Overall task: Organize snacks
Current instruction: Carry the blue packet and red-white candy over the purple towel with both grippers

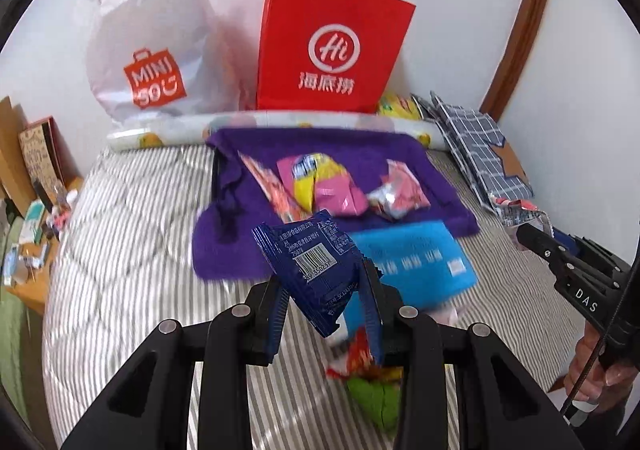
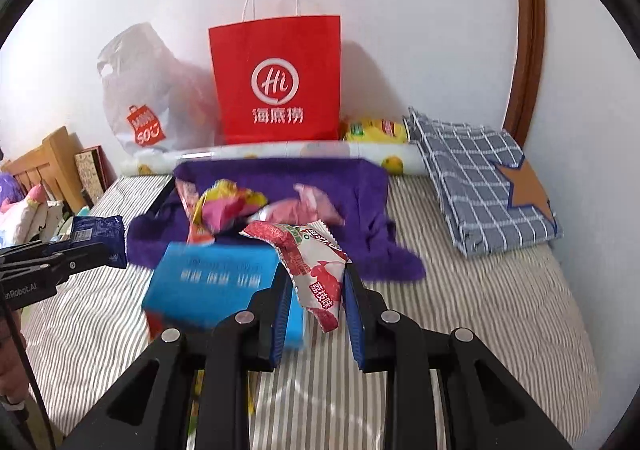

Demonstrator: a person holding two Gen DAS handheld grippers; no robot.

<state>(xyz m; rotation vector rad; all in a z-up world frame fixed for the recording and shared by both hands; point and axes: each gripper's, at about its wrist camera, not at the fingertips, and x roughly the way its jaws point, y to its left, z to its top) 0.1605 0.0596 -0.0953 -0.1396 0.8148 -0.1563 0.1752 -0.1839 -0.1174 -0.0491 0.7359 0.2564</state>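
My left gripper point(image 1: 324, 286) is shut on a dark blue snack packet point(image 1: 316, 262), held above the striped bed; the packet also shows at the left of the right wrist view point(image 2: 100, 234). My right gripper point(image 2: 316, 286) is shut on a red and white lychee snack packet point(image 2: 316, 266), also held above the bed; it shows at the right of the left wrist view point(image 1: 516, 210). A purple cloth point(image 1: 240, 234) lies ahead with a pink and yellow packet point(image 1: 316, 182), a pink packet point(image 1: 400, 190) and an orange-pink packet point(image 1: 272, 190) on it. A blue box point(image 1: 416, 262) lies at its near edge.
A red paper bag point(image 1: 332, 46) and a white MINISO plastic bag point(image 1: 152, 50) stand against the wall behind a rolled mat point(image 1: 180, 130). Folded blue checked fabric point(image 2: 476, 178) lies at the right. A red and green packet point(image 1: 368, 374) lies below my left gripper. A cluttered wooden shelf point(image 1: 28, 210) is left.
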